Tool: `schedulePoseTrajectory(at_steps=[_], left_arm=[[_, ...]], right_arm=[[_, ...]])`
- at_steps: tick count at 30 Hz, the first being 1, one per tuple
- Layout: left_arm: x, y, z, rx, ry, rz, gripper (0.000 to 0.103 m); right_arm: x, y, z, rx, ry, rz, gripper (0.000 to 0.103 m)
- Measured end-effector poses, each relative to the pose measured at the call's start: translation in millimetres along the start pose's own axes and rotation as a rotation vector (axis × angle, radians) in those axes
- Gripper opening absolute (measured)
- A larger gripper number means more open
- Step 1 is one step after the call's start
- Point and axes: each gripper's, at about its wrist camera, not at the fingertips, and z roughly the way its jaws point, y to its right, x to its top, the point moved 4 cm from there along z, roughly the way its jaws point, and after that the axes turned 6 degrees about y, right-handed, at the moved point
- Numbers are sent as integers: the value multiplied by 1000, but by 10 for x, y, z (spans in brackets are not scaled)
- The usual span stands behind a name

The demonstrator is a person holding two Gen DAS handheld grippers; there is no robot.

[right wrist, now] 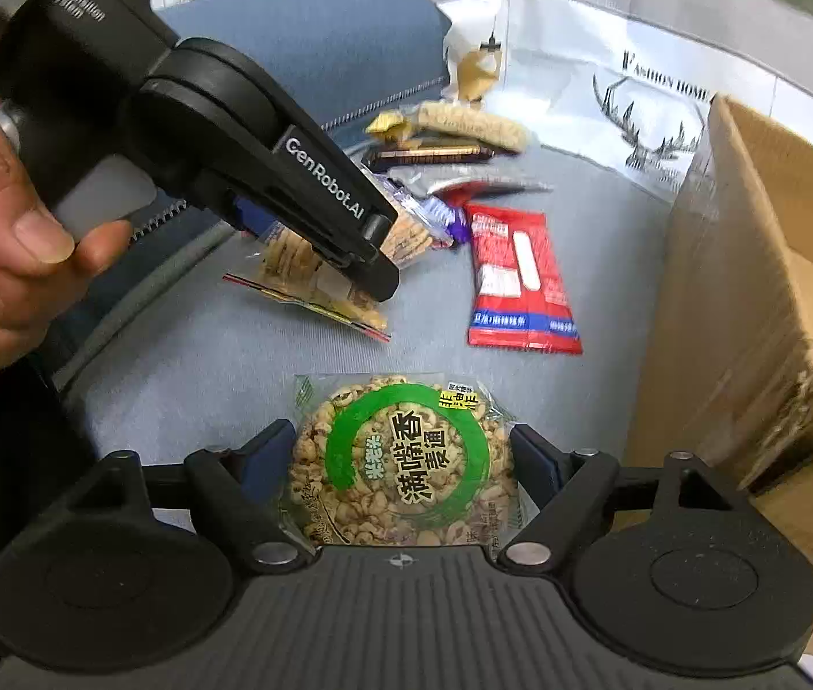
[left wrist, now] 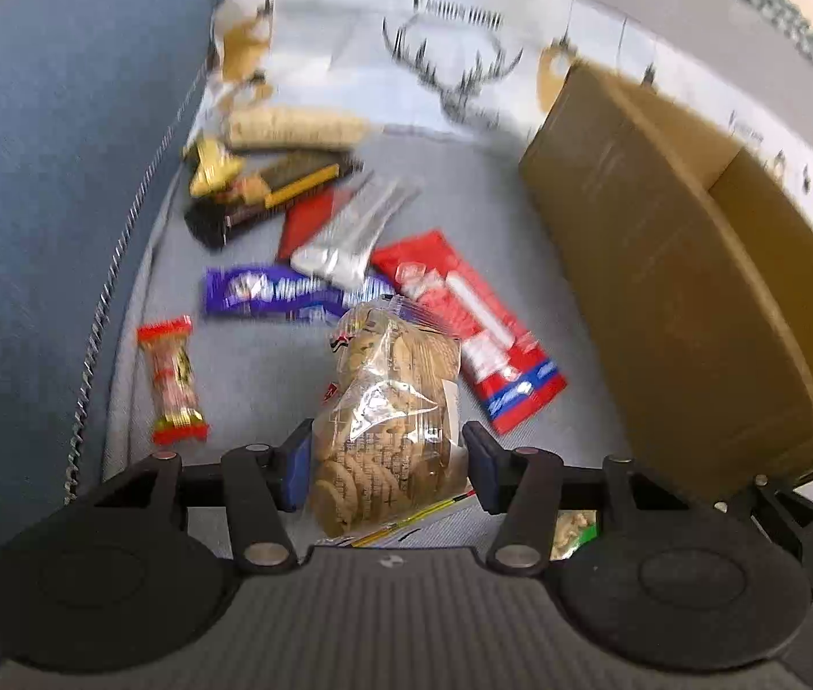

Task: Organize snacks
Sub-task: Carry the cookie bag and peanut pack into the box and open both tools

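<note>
My left gripper (left wrist: 386, 460) is shut on a clear bag of round biscuits (left wrist: 392, 408) and holds it over the grey sofa seat (left wrist: 245, 379). It also shows in the right wrist view (right wrist: 372, 282), with the biscuit bag (right wrist: 303, 264) under its fingers. My right gripper (right wrist: 403, 460) is shut on a round puffed-grain cake pack with a green ring label (right wrist: 406, 460). Loose snacks lie beyond: a red packet (left wrist: 475, 333) (right wrist: 518, 276), a purple chocolate bar (left wrist: 286, 293), a silver wrapper (left wrist: 349, 230), a small red-ended candy (left wrist: 173, 379), dark bars (left wrist: 268, 184).
An open cardboard box (left wrist: 694, 264) (right wrist: 751, 287) stands on the right of the seat. A blue cushion (left wrist: 50, 172) rises on the left. A white printed cloth (left wrist: 452, 40) covers the sofa back. A person's hand (right wrist: 10, 218) holds the left gripper.
</note>
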Motion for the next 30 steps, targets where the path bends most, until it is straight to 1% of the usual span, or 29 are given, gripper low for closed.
schedulePoseTrajectory(at_steps=[6,11,13,16,19,22,23,25,27,30], left_arm=[[56,27,-408,-46,186,-21,58],[30,93,-683,-85,271,-49,58],[-1,138,-787,-100,295,-42,58],[-55,214,-927,-121,332,-20,58],[-88,241,-988,-141,358,-9,58],[-109,289,-1037,-147,377,3,58],[-118,303,-1055,-146,385,8,58],[-118,317,-1069,-141,399,16,58],[-119,320,-1067,-141,401,15,58],[-111,305,-1066,-132,405,13,58]], right_arm=[[83,-15,-216,-18,76,-12,82],[171,-53,-487,-48,162,-57,82],[209,-21,-604,-61,193,-56,82],[300,81,-839,-101,249,-64,82],[433,290,-1107,-155,329,-57,82],[553,641,-1349,-216,408,-16,82],[569,763,-1382,-232,418,2,82],[533,1017,-1431,-271,438,53,82],[464,1253,-1448,-297,451,148,82],[340,1418,-1462,-339,480,186,82]])
